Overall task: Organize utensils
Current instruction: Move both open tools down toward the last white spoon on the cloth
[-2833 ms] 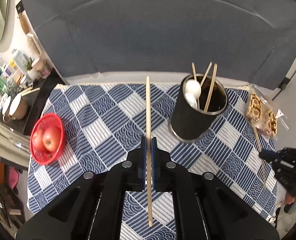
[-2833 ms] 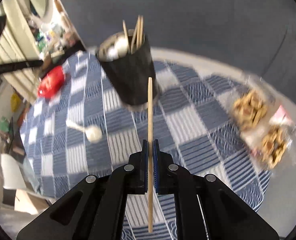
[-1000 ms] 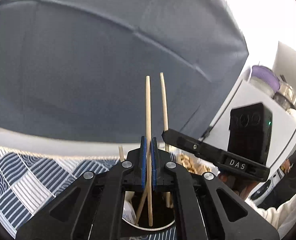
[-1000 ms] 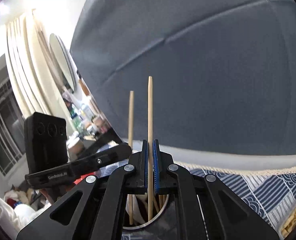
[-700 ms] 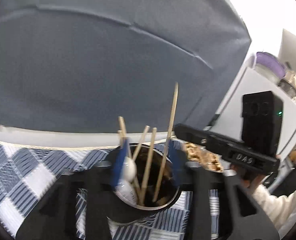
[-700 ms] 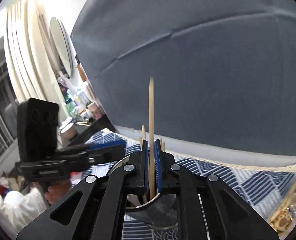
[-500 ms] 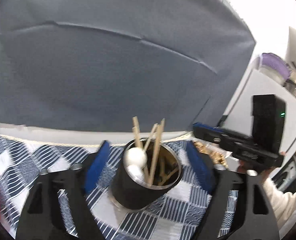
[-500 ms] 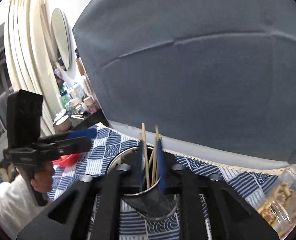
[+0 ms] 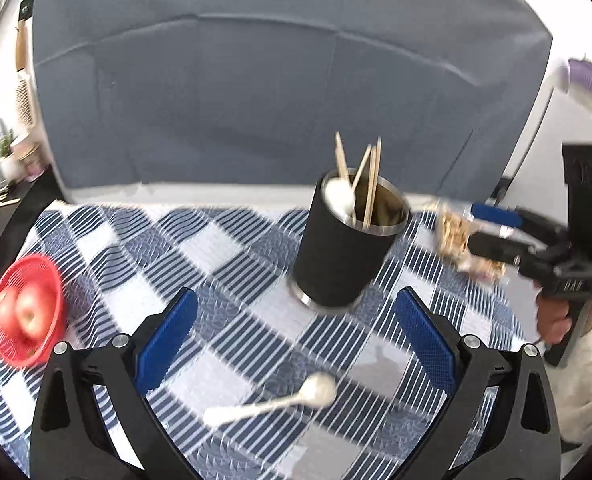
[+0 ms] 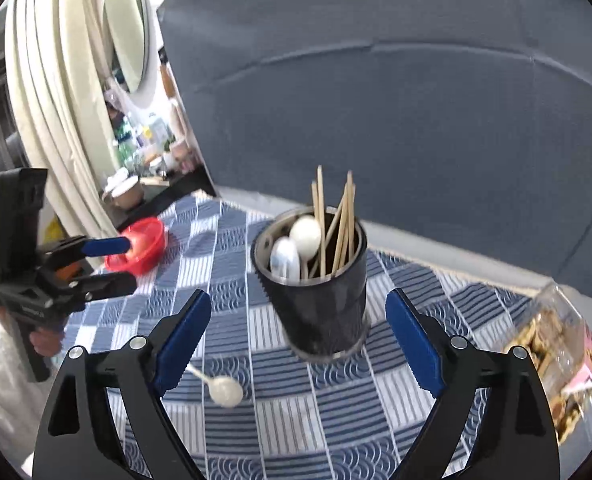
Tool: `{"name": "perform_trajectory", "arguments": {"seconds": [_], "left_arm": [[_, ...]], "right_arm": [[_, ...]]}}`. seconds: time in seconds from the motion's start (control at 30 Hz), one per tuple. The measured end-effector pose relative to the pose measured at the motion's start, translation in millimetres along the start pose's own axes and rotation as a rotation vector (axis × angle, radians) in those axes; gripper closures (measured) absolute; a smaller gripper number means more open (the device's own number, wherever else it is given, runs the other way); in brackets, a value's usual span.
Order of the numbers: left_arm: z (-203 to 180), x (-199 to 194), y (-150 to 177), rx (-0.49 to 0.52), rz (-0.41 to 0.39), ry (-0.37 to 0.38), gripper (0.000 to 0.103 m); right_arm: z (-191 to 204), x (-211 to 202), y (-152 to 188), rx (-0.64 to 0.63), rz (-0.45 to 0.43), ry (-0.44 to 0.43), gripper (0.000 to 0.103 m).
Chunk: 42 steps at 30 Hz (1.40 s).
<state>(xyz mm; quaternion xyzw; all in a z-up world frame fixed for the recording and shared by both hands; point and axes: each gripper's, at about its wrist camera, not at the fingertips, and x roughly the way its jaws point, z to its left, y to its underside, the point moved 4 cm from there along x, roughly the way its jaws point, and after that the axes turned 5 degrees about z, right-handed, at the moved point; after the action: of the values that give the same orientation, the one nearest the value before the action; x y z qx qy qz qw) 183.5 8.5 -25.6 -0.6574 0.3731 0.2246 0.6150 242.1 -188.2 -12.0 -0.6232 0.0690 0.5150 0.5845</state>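
A black cylindrical holder stands on the blue checked tablecloth. It holds several wooden chopsticks and two white spoons. A white spoon lies on the cloth near the front. My left gripper is open and empty, in front of the holder. My right gripper is open and empty, with the holder between its fingers in view. Each gripper shows in the other's view, the right one and the left one, and both stand open.
A red basket with apples sits at the table's left edge. A clear bag of snacks lies at the right. A grey sofa stands behind the table. A side counter with cups is at the far left.
Both grippers opened and let their chopsticks drop into the holder. Both then pulled back and up from the holder, so the table and the loose spoon came into view.
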Motion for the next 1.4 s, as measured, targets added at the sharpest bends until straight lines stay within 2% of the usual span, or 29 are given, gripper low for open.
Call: {"name": "perform_trajectory", "arguments": {"seconds": [0.37,0.7,0.83,0.97,1.13,1.4], "left_arm": [[7,-23,65,-0.035,0.068,-0.062,0.006],[30,-11,112,-0.051,0.180,-0.096,0.006],[44,-1,120,-0.049,0.227,-0.079,0.006],[59,15,123,-0.013,0.278,-0.056,0.006],[70,37,126,0.087,0.335,-0.008,0.006],[81,74,122,0.207,0.425,0.057,0.006]], "right_arm": [[27,0,44,-0.053,0.077,-0.003,0.016],[48,26,80,-0.098,0.202,-0.016,0.015],[56,46,87,-0.117,0.259,-0.007,0.015],[63,72,92,-0.144,0.317,0.005,0.015],[72,112,104,-0.158,0.418,0.007,0.015],[79,163,111,-0.163,0.513,0.042,0.015]]}}
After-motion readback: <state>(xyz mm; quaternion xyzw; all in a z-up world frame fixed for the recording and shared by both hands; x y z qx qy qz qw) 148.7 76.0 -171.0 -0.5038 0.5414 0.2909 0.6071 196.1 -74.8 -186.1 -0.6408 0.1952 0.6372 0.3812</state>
